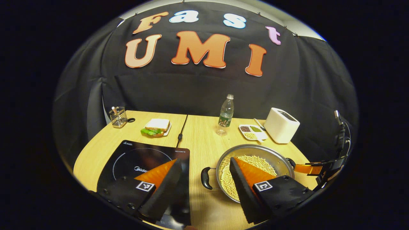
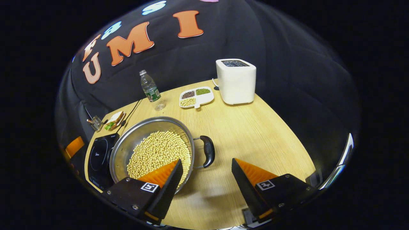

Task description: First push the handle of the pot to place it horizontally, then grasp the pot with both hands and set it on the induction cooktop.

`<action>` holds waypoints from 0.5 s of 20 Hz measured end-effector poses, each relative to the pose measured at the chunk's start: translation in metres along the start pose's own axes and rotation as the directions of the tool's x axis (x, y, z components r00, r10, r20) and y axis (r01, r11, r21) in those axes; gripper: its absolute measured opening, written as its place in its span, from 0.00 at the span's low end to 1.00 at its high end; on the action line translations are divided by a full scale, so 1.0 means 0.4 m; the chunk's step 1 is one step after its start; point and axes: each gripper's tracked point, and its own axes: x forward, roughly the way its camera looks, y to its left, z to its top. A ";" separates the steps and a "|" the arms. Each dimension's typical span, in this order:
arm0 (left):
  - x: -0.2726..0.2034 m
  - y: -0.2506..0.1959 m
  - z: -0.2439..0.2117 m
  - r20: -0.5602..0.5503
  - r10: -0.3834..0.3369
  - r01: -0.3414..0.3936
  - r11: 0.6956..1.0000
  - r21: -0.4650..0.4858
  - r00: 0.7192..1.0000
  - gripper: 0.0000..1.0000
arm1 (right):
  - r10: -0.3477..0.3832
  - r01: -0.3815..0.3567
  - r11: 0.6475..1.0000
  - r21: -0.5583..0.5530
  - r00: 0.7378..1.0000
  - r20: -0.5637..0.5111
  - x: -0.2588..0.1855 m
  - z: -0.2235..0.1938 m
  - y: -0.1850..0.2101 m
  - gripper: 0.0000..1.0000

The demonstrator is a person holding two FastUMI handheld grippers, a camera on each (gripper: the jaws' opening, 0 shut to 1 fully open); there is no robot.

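Now the pot sits on the table, just right of the cooktop and not on it. It is a shallow steel pan full of pale beans. Seen from the left gripper view, one black handle sticks out of the pot toward the cooktop; the other handle, seen in the right gripper view, sticks out on the pot's far side, over bare table.

The left gripper hangs with its jaws wide apart and holding nothing: one finger is over the cooktop, the other over the pot's beans, the near handle between them. The right gripper also has its jaws wide apart and holds nothing; one finger is over the pot's rim and beans, the other over the table beside the pot, the handle between them. In the left gripper view it also shows beyond the pot at the right.

Behind the pot stand a bottle, a divided dish of grains and a toaster. Behind the cooktop lie a sandwich and a wire holder.
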 end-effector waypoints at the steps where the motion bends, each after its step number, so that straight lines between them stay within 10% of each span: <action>1: 0.025 0.000 -0.028 -0.029 0.008 -0.008 1.000 0.000 1.000 0.98 | 0.006 -0.006 1.000 -0.004 1.000 -0.009 0.016 0.001 0.006 0.95; 10: 0.171 -0.024 -0.163 -0.192 0.002 0.003 1.000 0.027 0.981 0.98 | 0.009 -0.009 1.000 -0.008 0.998 -0.067 0.101 -0.003 0.017 0.95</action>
